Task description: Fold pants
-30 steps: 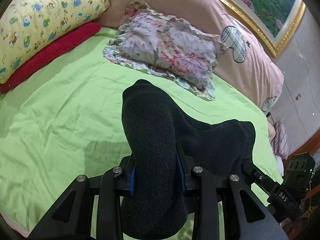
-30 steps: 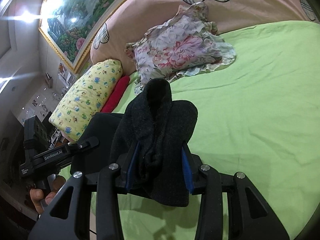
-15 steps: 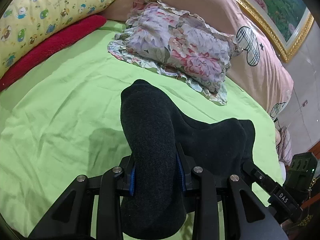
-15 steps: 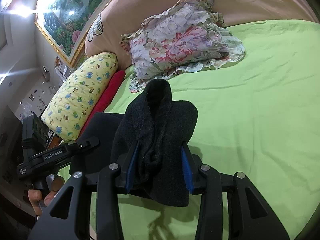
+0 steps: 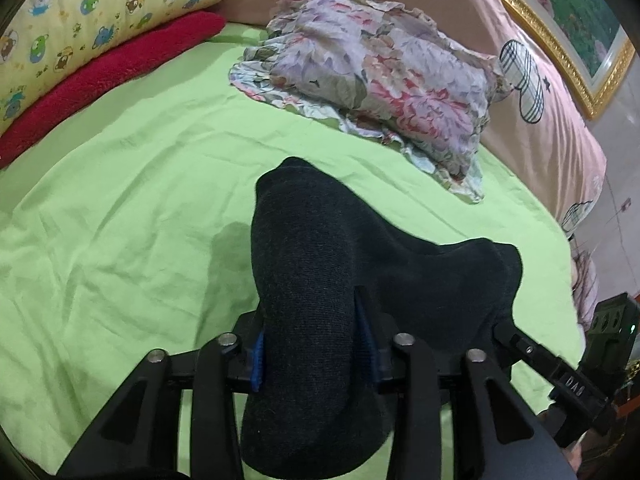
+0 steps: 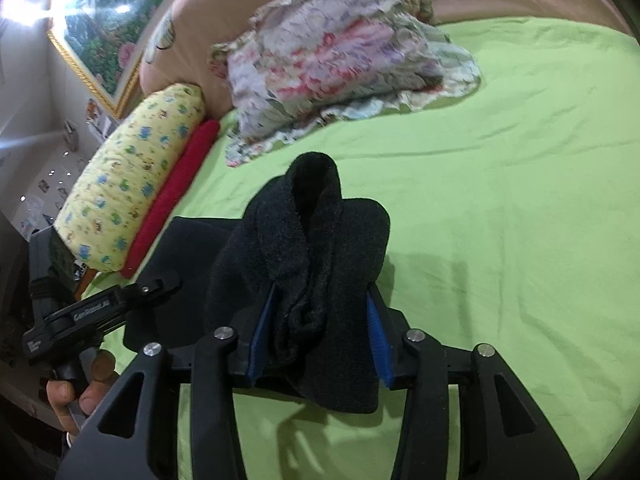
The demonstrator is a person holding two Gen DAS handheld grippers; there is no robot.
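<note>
The black pants (image 5: 320,280) hang bunched between both grippers above the green bedsheet (image 5: 120,220). My left gripper (image 5: 312,344) is shut on one thick fold of the dark fabric, which bulges out ahead of its blue pads. My right gripper (image 6: 316,332) is shut on another bunched fold of the pants (image 6: 316,248), which stands up between its blue pads. The cloth spans from one gripper to the other. The right gripper shows at the right edge of the left wrist view (image 5: 560,376), and the left gripper shows at the left of the right wrist view (image 6: 100,308).
A floral pillow (image 5: 380,76) lies ahead on the sheet (image 6: 500,200). A yellow patterned pillow (image 5: 100,12) and a red towel (image 5: 100,80) lie to the left. A pink quilt (image 5: 552,120) and a framed painting (image 5: 580,20) back the bed.
Both grippers have moved forward with the pants toward the floral pillow, which looks larger and nearer now. Both grips are unchanged.
</note>
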